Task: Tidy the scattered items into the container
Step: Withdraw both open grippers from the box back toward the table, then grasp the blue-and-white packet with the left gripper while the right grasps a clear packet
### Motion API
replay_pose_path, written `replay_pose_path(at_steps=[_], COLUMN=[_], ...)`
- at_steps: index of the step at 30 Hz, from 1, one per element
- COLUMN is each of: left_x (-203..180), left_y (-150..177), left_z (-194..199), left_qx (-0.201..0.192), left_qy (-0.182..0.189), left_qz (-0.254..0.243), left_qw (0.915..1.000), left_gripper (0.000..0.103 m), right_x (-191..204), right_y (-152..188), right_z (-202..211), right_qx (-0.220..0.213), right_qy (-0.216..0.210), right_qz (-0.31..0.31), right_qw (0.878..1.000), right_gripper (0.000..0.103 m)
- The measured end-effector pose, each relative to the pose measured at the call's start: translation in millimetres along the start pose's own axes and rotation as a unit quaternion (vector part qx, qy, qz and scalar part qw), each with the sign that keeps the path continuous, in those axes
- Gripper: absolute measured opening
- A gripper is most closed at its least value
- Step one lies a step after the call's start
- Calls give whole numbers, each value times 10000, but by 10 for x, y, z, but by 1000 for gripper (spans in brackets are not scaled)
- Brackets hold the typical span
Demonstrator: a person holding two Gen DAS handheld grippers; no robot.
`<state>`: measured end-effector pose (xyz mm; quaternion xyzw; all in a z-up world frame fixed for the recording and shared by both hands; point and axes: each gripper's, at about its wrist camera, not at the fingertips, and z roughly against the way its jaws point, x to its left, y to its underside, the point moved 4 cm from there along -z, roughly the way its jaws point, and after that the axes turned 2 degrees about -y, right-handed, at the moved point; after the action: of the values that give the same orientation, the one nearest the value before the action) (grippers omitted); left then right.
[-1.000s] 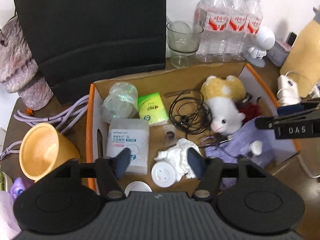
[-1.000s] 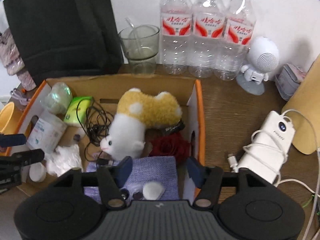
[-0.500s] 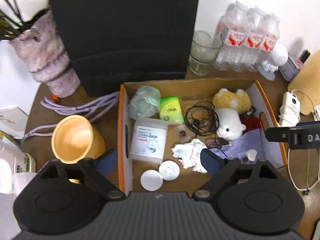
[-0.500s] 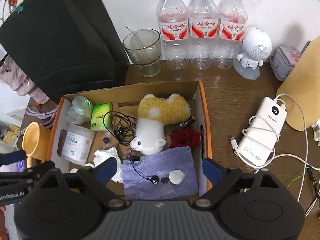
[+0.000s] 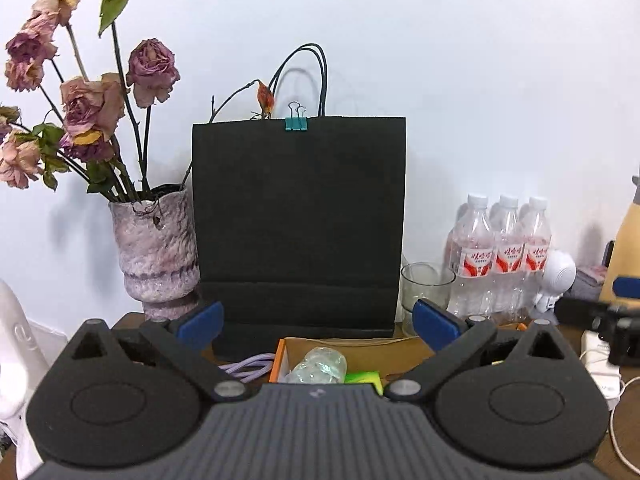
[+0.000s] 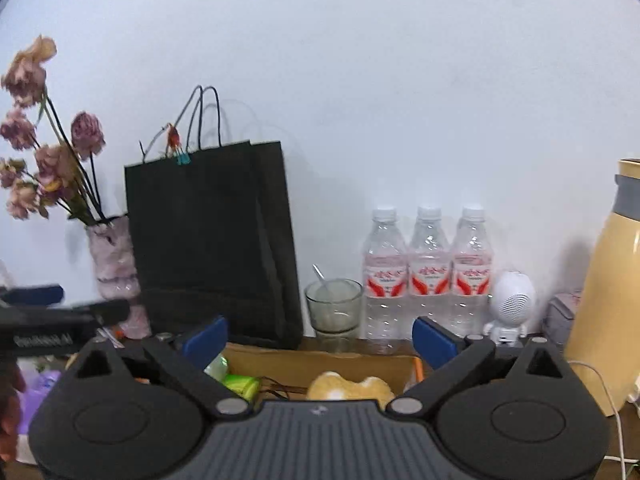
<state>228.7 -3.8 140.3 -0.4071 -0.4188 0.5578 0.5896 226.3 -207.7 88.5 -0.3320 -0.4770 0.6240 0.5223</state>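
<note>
The cardboard box (image 5: pixel 352 350) with an orange rim shows only at its far end below my left gripper (image 5: pixel 318 322), which is open and empty, raised and facing the wall. In the box I see a crumpled clear bottle (image 5: pixel 318 366) and a green tissue pack (image 5: pixel 364 378). In the right wrist view the box (image 6: pixel 320 364) holds the green pack (image 6: pixel 240 385) and a yellow plush toy (image 6: pixel 348 388). My right gripper (image 6: pixel 320 338) is open and empty, also raised. Most of the box is hidden.
A black paper bag (image 5: pixel 298 220) stands behind the box, with a vase of dried roses (image 5: pixel 156 248) to its left. A glass cup (image 6: pixel 334 308), three water bottles (image 6: pixel 428 268), a white robot speaker (image 6: pixel 512 306) and a yellow kettle (image 6: pixel 612 280) line the wall.
Both grippers have lifted and tilted up from looking down into the box to facing the wall. Both opened wider over the last second.
</note>
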Motion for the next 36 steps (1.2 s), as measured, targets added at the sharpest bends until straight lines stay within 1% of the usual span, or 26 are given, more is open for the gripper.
replay_pose_path(at_steps=[2, 5, 7, 9, 11, 13, 14, 15, 16, 18, 19, 21, 23, 25, 27, 29, 30, 32, 33, 34, 35, 36], left_x=[-14, -10, 29, 66, 90, 153, 184, 207, 216, 205, 194, 168, 125, 92, 55, -11, -50, -142, -180, -217, -256, -291], left_y=[1, 65, 198, 414, 668, 998, 1126, 1282, 1405, 1635, 1734, 1854, 1926, 1962, 2012, 2028, 2023, 1972, 1930, 1899, 1872, 1848], left_z=[14, 128, 284, 546, 841, 1187, 1311, 1453, 1555, 1746, 1811, 1844, 1832, 1804, 1739, 1625, 1569, 1423, 1324, 1227, 1117, 993], left_qx=[3, -141, -224, -248, -69, 233, 309, 433, 544, 702, 746, 925, 1141, 1198, 1267, 1399, 1415, 1395, 1395, 1429, 1495, 1567], left_qy=[19, -76, -163, -202, -74, 153, 307, 490, 582, 674, 639, 581, 681, 749, 833, 963, 1045, 1226, 1297, 1334, 1415, 1463], left_qz=[-41, -41, -16, -128, -287, -93, 56, 211, 282, 276, 238, 132, -35, -101, -52, -18, -7, 14, 20, 41, 79, 139], left_qw=[10000, 9999, 9996, 9994, 9995, 9996, 9990, 9976, 9964, 9949, 9949, 9939, 9911, 9899, 9884, 9855, 9844, 9826, 9817, 9807, 9786, 9766], left_gripper=[103, 103, 103, 103, 103, 103, 103, 103, 103, 103, 103, 103, 103, 103, 103, 103, 101, 99, 94, 87, 83, 73], right_x=[-7, -10, 4, -16, -24, -15, -3, 8, -3, -8, -14, -11, 14, 62, 109, 103, 91, 47, 16, -2, -21, -43], right_y=[29, 72, 135, 286, 521, 786, 913, 1060, 1171, 1392, 1474, 1621, 1725, 1790, 1816, 1854, 1874, 1898, 1900, 1899, 1898, 1902], right_z=[-19, -14, 66, 276, 556, 871, 1023, 1208, 1356, 1635, 1733, 1871, 1916, 1928, 1921, 1850, 1782, 1608, 1513, 1417, 1306, 1198], right_qx=[53, 87, 38, -5, -20, -19, 3, 15, 23, 91, 114, 240, 425, 578, 589, 683, 774, 984, 1067, 1158, 1251, 1328], right_qy=[-1, 94, 106, -34, -172, -209, -261, -298, -320, -437, -471, -549, -583, -548, -481, -460, -429, -382, -366, -344, -308, -303], right_qz=[29, 139, 92, -115, -251, -242, -205, -185, -215, -368, -483, -712, -708, -463, -209, -150, -161, -211, -223, -209, -188, -166], right_qw=[10000, 9998, 9999, 9999, 9995, 9995, 9994, 9994, 9993, 9983, 9977, 9957, 9949, 9958, 9969, 9965, 9959, 9942, 9934, 9924, 9915, 9905], right_gripper=[99, 99, 99, 99, 99, 99, 99, 99, 99, 99, 99, 99, 97, 92, 92, 92, 91, 86, 85, 85, 84, 84])
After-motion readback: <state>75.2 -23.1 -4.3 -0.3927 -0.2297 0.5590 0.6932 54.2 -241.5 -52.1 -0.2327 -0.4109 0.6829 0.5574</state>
